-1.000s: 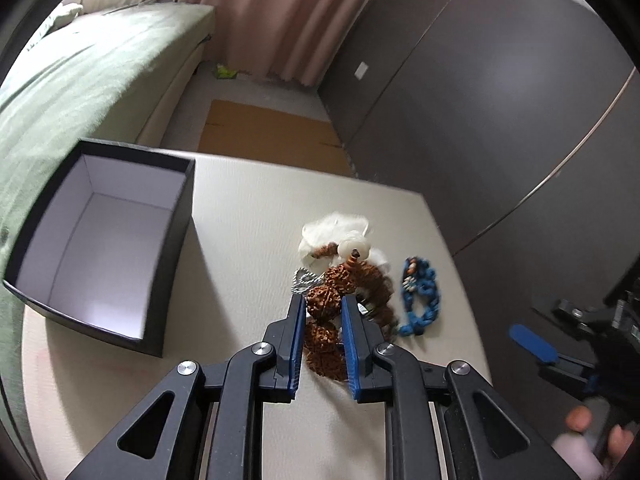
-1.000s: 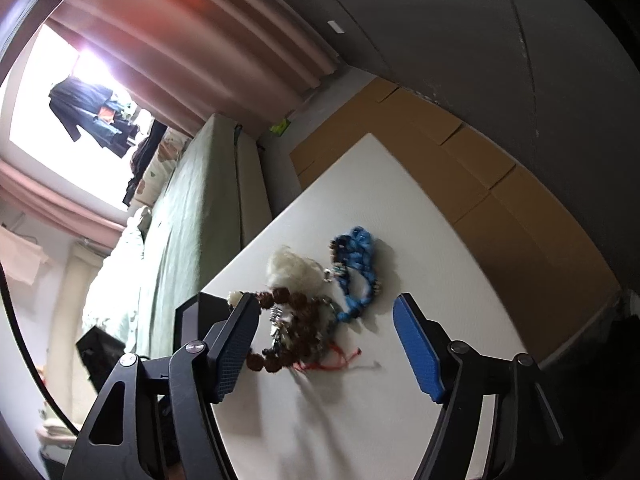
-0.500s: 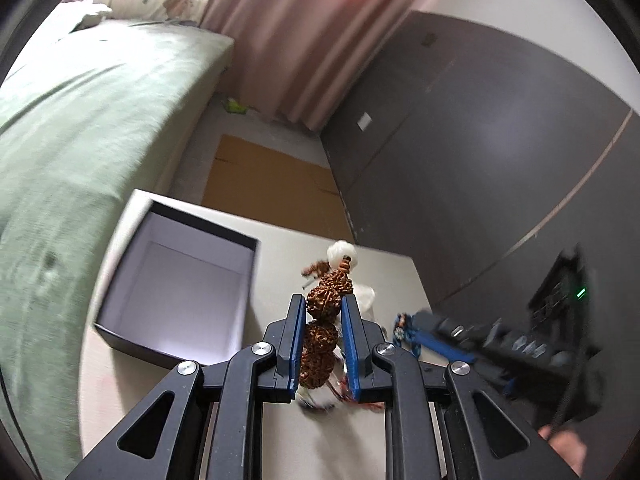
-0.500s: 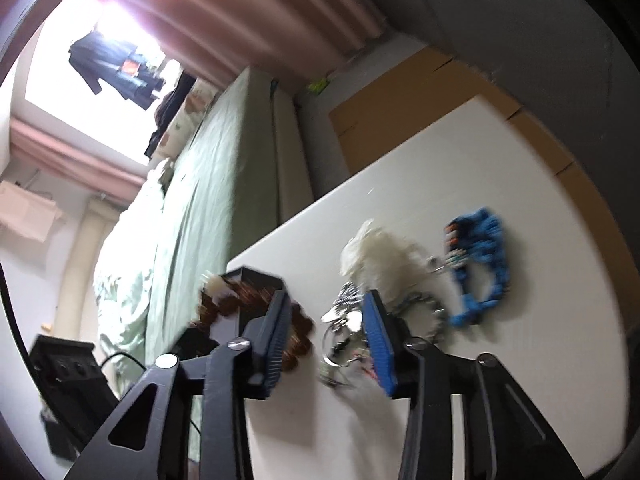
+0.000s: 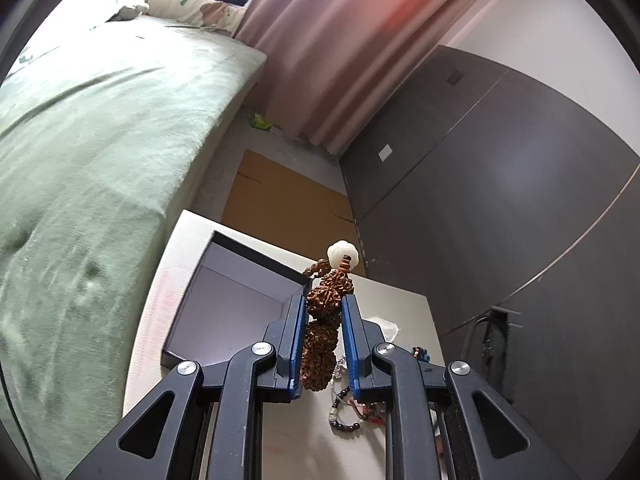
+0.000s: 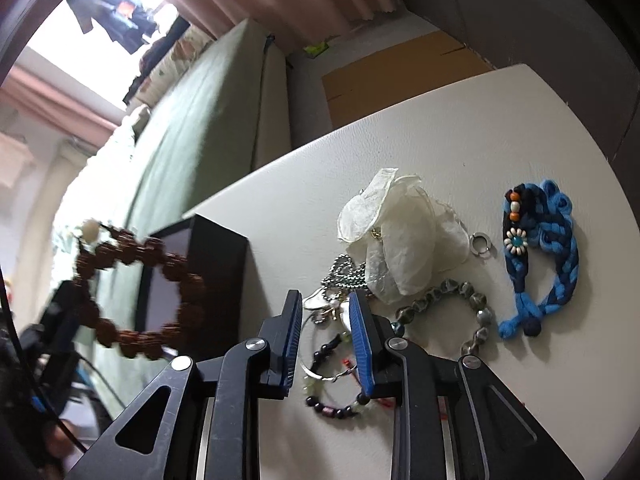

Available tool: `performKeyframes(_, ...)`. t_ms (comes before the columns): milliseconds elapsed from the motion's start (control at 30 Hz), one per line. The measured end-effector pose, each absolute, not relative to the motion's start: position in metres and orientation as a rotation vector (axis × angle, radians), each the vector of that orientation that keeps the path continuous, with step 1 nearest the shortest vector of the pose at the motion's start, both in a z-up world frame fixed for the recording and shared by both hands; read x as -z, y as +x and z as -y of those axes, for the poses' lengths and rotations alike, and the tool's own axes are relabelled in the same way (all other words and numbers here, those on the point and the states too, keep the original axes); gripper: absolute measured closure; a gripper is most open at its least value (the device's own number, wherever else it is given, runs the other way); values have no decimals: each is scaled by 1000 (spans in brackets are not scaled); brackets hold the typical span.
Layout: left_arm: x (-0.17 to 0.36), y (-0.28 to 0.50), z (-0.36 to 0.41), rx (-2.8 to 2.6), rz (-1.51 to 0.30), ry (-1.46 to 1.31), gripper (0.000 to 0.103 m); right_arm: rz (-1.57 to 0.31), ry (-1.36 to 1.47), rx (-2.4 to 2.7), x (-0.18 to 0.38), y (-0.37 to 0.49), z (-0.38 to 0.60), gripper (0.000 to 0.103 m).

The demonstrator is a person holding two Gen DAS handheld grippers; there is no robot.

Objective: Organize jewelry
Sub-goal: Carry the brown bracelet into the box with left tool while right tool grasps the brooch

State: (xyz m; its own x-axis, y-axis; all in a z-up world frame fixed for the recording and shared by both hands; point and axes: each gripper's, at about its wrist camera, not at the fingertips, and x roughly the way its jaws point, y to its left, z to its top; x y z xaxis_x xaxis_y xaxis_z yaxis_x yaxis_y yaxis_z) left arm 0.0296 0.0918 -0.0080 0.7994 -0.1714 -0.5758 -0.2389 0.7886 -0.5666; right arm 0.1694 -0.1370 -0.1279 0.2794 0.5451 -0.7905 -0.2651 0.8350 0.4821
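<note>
My left gripper (image 5: 322, 304) is shut on a brown bead bracelet (image 5: 325, 308) with a white bead, held in the air above the table near the open black box (image 5: 224, 304). The bracelet (image 6: 136, 288) hangs as a ring in front of the box (image 6: 216, 280) in the right wrist view. My right gripper (image 6: 324, 308) has its jaws narrowly apart over a pile of jewelry: a silver chain (image 6: 344, 274), a dark bead bracelet (image 6: 332, 380), a grey bead bracelet (image 6: 460, 312), a blue braided bracelet (image 6: 540, 260) and a white petal piece (image 6: 400, 232). I cannot tell if it grips anything.
The jewelry lies on a white table (image 6: 460, 132). A green bed (image 5: 88, 140) runs along the left. Dark wardrobe doors (image 5: 500, 200) stand behind the table, with cardboard (image 5: 280, 196) on the floor and pink curtains (image 5: 340, 40).
My left gripper lifted the brown bead bracelet off the table and carried it left toward the box. My right gripper narrowed its jaws and moved down over the jewelry pile.
</note>
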Motion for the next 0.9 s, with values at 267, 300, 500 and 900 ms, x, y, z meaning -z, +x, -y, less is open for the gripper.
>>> performKeyframes(267, 5, 14, -103, -69, -642, -694, 85, -1156, 141, -532, 130, 173, 124, 62)
performKeyframes(300, 4, 13, -105, -73, -640, -695, 85, -1150, 120, -524, 131, 173, 122, 62)
performKeyframes(500, 3, 9, -111, -95, -636, -699, 85, -1119, 26, -496, 129, 172, 113, 62)
performKeyframes(900, 2, 9, -118, -115, -631, -689, 85, -1157, 189, -574, 122, 181, 148, 63)
